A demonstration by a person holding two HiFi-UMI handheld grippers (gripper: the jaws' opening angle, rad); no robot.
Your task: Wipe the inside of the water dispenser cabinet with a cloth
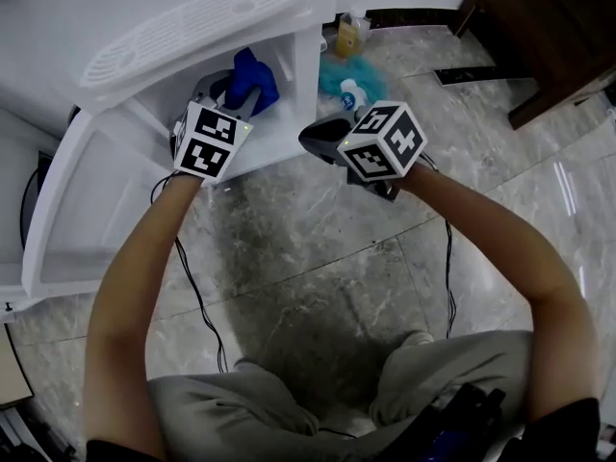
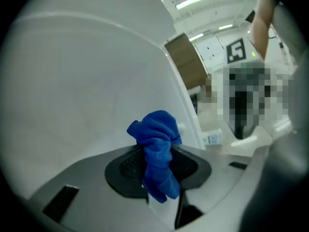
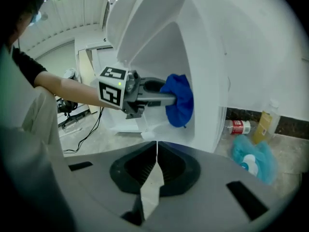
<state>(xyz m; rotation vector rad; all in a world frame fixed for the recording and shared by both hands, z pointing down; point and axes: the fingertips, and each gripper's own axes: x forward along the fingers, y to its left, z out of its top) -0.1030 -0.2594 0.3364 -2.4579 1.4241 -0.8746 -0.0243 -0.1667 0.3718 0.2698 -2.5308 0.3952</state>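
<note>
The white water dispenser (image 1: pixel 183 37) stands at the upper left with its cabinet door (image 1: pixel 72 210) swung open. My left gripper (image 1: pixel 241 89) is shut on a bunched blue cloth (image 1: pixel 252 77) at the cabinet opening. In the left gripper view the cloth (image 2: pixel 157 153) hangs between the pads against the white cabinet wall (image 2: pixel 87 91). The right gripper view shows the cloth (image 3: pixel 179 100) at the edge of the cabinet's side wall (image 3: pixel 212 81). My right gripper (image 1: pixel 322 141) is shut and empty, held to the right of the cabinet; its jaws (image 3: pixel 155 170) meet with nothing between them.
On the marble floor right of the dispenser lie a teal cloth (image 1: pixel 345 73) with a white bottle (image 1: pixel 350 92), a yellow bottle (image 1: pixel 346 37) and a plastic bottle (image 3: pixel 239 127). A dark wooden cabinet (image 1: pixel 539 27) stands at the upper right. Black cables (image 1: pixel 197 296) trail across the floor.
</note>
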